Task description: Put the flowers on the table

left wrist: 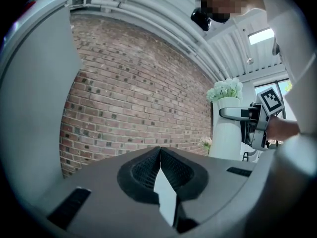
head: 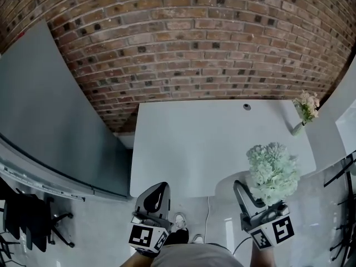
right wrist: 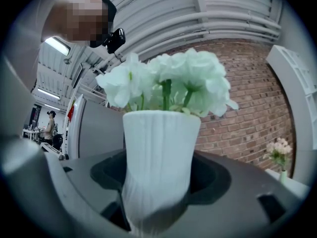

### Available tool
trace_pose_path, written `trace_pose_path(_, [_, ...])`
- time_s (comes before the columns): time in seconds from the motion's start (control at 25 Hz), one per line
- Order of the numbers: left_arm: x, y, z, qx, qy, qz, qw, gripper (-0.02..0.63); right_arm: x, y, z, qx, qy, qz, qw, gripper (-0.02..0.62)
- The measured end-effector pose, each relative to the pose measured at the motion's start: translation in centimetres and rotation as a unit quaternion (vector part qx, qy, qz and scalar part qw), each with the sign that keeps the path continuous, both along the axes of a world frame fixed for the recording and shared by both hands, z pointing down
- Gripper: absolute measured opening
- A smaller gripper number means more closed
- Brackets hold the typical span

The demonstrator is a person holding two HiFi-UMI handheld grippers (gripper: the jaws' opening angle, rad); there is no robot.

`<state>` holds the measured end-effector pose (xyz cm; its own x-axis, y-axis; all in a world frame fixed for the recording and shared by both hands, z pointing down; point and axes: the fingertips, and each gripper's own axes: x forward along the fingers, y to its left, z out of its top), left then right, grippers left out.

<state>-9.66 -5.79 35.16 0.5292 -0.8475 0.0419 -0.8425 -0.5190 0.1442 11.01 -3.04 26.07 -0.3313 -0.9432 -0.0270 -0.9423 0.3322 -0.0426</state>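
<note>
The white ribbed vase (right wrist: 158, 152) looks like glazed ceramic: stiff, smooth, probably slippery and breakable, and top-heavy under its soft, pale green flowers (right wrist: 171, 81). The right gripper (head: 257, 202) has its fingers clamped around the narrower lower body, a sound place to hold, since the blooms would crush. The vase hangs upright by the near right edge of the white table (head: 189, 149), not yet set down. The left gripper (left wrist: 159, 158) has its fingers pressed together, empty.

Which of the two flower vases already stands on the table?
The small vase of pink flowers at the table's far right corner; the white ribbed vase is clamped in the right gripper.
</note>
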Motion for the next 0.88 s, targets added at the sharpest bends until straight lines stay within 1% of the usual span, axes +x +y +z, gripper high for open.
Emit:
trace_pose_path(0.2, [-0.4, -3.0, -0.1, 0.007, 0.007, 0.022, 0.9997, 0.008, -1.2, -2.8, -0.3, 0.005, 0.014, 0.017, 1.0, 0.364])
trace_pose_path(0.32, [-1.1, -4.7, -0.3, 0.01, 0.011, 0.019, 0.9997, 0.008, -1.5, -4.2, -0.5, 0.007, 0.024, 0.029, 0.999, 0.364])
trace_pose_path(0.52, [-2.2, -6.3, 0.3, 0.002, 0.009, -0.004, 0.9999, 0.008, -1.4, -5.7, -0.3, 0.002, 0.021, 0.029, 0.999, 0.364])
trace_pose_path(0.68, [-2.1, -7.3, 0.2, 0.002, 0.01, -0.027, 0.9996, 0.008, -0.4, -7.0, 0.2, 0.004, 0.032, 0.025, 0.999, 0.364])
trace_pose_path(0.88, [-3.5, -8.0, 0.0, 0.003, -0.004, -0.063, 0.998, 0.008, 0.5, -9.1, 0.9, 0.009, 0.035, 0.02, 0.999, 0.364])
